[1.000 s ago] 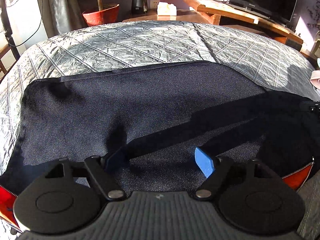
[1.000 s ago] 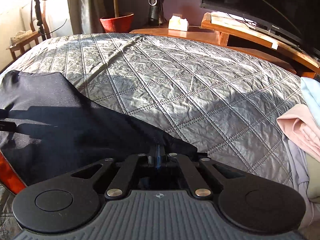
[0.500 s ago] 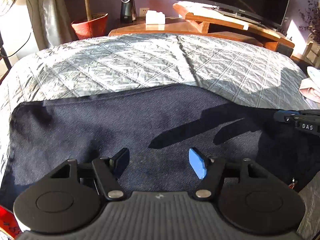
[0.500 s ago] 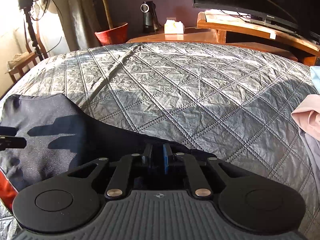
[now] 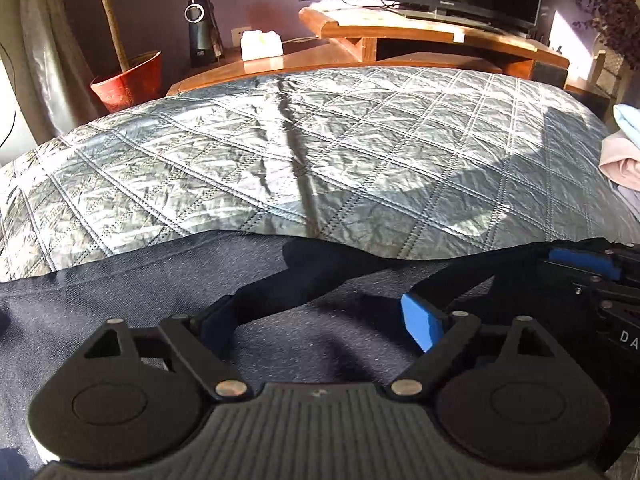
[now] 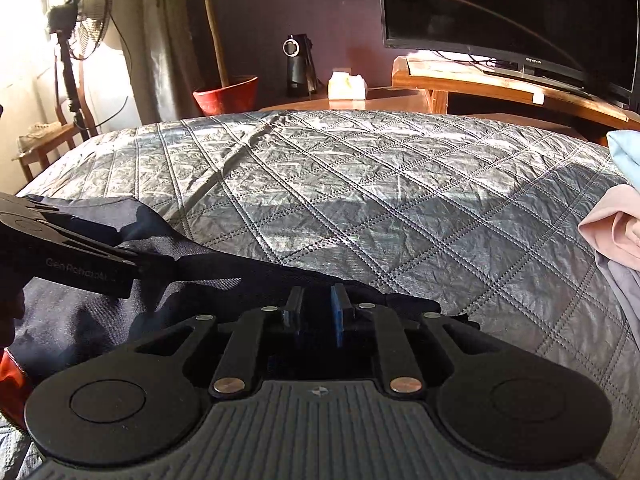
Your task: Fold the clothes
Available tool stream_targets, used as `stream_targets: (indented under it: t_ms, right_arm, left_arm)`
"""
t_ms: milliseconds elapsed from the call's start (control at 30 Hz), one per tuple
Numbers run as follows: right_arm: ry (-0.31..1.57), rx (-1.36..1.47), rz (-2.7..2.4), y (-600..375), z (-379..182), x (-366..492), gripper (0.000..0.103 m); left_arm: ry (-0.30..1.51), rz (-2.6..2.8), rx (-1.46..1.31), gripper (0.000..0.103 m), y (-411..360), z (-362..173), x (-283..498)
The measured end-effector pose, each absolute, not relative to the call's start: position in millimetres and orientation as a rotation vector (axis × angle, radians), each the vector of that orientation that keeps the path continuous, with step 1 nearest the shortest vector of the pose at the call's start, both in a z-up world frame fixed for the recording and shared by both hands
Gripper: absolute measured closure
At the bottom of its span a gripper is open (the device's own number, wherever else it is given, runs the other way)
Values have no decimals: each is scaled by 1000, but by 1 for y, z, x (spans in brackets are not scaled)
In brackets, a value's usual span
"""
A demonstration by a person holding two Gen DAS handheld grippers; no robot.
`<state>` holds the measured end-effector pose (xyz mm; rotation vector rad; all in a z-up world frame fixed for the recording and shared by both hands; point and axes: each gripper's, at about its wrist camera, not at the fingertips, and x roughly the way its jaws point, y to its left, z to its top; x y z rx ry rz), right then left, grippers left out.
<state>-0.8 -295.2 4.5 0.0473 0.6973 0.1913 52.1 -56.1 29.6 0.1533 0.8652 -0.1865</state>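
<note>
A dark navy garment (image 5: pixel 120 300) lies spread on the quilted grey bedspread (image 5: pixel 320 152), filling the lower part of the left wrist view from about 9 o'clock across to 3 o'clock, with its far edge running in a wavy line across the middle. The left gripper (image 5: pixel 320 320) hangs just above the cloth with its blue-padded fingers (image 5: pixel 418 320) wide apart and nothing between them. The right gripper (image 6: pixel 316 308) sits at the garment's edge, at 3 o'clock in the left view; its fingers are nearly together, with dark fabric bunched around them, though whether they actually pinch the cloth I cannot tell. An orange lining with a zip (image 6: pixel 10 376) peeks out at 8 o'clock in the right view, suggesting a jacket. As a judgement, the folding is at an early-to-middle stage: the piece looks laid out fairly flat, perhaps already doubled once, and the further folds into a compact stack remain to be made. More clothes, a pink item (image 6: pixel 612 224) and a pale blue one (image 6: pixel 626 152), wait at 3 o'clock, apparently unfolded.
</note>
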Motion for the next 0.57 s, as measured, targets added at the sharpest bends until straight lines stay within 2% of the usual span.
stream_targets:
  t_ms: [67, 167, 233, 267, 300, 333, 367, 467, 533, 567]
  right_arm:
    - [693, 41, 194, -294, 4, -2, 84]
    - [688, 49, 198, -295, 3, -2, 84]
    - [684, 39, 197, -294, 2, -4, 84]
    - [682, 33, 197, -293, 2, -4, 84]
    - [681, 30, 196, -292, 2, -4, 84]
    - [680, 30, 196, -293, 2, -5, 84]
    - [679, 28, 195, -293, 2, -5, 84]
    - [677, 15, 191, -291, 2, -5, 84]
    - [675, 3, 188, -289, 2, -6, 84]
    - [674, -2, 186, -289, 2, -6, 84]
  left_arm:
    - [871, -123, 161, 0, -36, 26, 54]
    - [874, -36, 170, 4, -9, 22, 56]
    - [857, -6, 163, 15, 0, 28, 53]
    - [849, 9, 160, 17, 4, 32, 52]
    - [840, 23, 157, 29, 9, 35, 50]
    - [832, 38, 154, 47, 13, 38, 49]
    - [823, 53, 151, 52, 17, 41, 47]
    - [799, 69, 150, 45, 22, 48, 43]
    - [791, -21, 181, 38, -5, 42, 40]
    - [787, -66, 197, 38, -19, 38, 39]
